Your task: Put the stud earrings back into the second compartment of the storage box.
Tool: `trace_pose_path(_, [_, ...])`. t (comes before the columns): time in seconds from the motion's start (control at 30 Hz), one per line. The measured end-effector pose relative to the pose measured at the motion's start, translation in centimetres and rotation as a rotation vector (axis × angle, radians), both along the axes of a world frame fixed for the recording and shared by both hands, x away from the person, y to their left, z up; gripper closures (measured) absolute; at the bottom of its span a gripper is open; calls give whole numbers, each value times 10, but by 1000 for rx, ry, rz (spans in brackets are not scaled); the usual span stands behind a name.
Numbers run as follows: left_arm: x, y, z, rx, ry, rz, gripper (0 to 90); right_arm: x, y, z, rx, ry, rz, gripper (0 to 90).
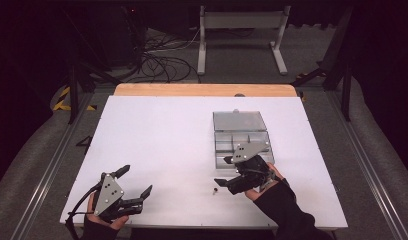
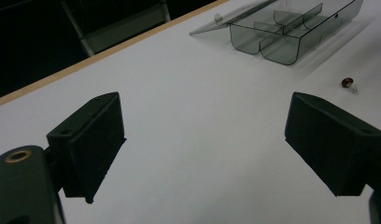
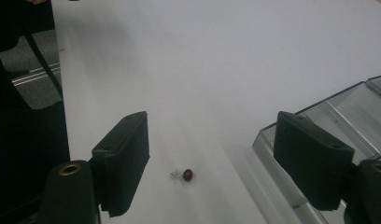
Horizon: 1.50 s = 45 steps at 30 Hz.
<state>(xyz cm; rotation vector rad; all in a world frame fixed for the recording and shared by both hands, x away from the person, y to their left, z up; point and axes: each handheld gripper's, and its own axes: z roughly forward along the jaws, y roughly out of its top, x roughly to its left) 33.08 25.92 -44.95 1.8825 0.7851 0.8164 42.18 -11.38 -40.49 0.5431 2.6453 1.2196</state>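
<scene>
Nearest to me, at the near edge of the white tabletop (image 1: pixel 157 140), my left hand-held gripper (image 1: pixel 134 187) sits low in my hand with its jaws spread wide and nothing between them; in the left gripper view I see only bare white surface in the gap. My right hand-held gripper (image 1: pixel 223 172) is a little farther in and off to the right, held in my gloved hand (image 1: pixel 264 187) with the dark sleeve (image 1: pixel 287 212) behind it. Its jaws also stand apart and hold nothing. Just ahead of them, on the tabletop, lies the small dark red bead (image 3: pixel 187 175) with a tiny pale bit touching its side; in the right gripper view it lies between the two jaws but beyond the pads, touched by neither. From above it shows as a small dark speck (image 1: pixel 215 190) just left of the right gripper. Beyond that stands the clear plastic box (image 1: pixel 242 142), divided into compartments, its lid (image 1: pixel 239 121) folded open and lying flat behind it. At the far edge runs a wooden strip (image 1: pixel 204 90), and past it a grey metal frame (image 1: pixel 242 35) stands on the floor.
</scene>
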Motion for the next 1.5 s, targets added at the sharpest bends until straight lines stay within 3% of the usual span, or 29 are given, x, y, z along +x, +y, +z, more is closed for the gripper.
trace_pose_path(0.73, [0, -1, -1, 4, 3, -6, 124, -9, 5, -25, -10, 44, 46, 286])
trace_pose_path(1.2, [0, -1, -1, 4, 4, -9, 124, -8, 26, -47, -131, 83, 62, 381])
trace_pose_path(1.5, [0, -2, -1, 9, 5, -11, 124, -4, 33, -60, -201, 99, 31, 448])
